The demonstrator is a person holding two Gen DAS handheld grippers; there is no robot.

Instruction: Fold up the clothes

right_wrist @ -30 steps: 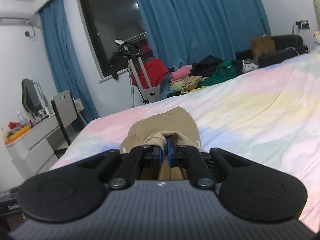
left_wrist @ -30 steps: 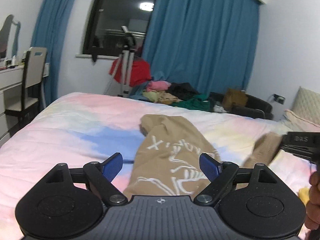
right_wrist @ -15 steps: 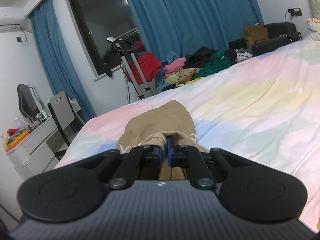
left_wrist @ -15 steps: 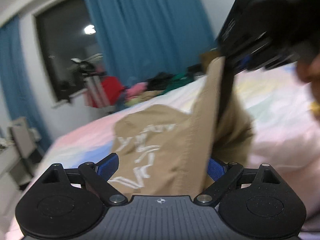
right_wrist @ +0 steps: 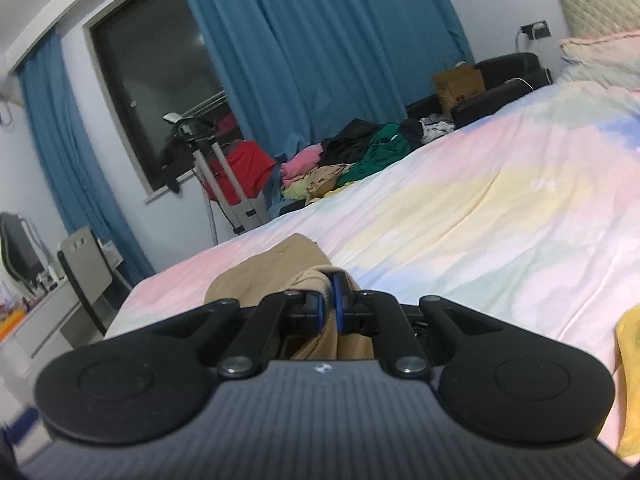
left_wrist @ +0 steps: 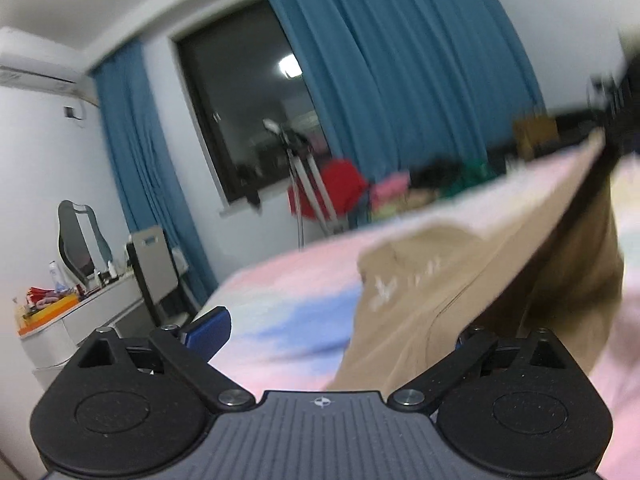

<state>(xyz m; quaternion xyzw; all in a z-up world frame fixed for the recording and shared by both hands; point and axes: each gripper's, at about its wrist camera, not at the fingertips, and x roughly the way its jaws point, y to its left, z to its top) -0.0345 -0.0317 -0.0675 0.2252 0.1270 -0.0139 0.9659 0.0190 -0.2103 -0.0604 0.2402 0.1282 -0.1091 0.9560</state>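
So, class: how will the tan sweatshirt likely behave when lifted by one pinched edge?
Probably floppy: the tan sweatshirt hangs in sagging folds from the right gripper, which pinches its hem. Likely light, since one edge carries it. Unlikely to slip; the cloth bunches between the pads.

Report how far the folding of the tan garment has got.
Done: nothing folded flat yet. In hand: the right gripper is shut on an edge of the tan garment, lifting it; the left gripper, jaws just opening, has cloth draped between them, ungripped. Left: the fold itself, and the clothes pile beyond the bed.

White print on tan garment [left_wrist: 404,280] — blurred, unreadable
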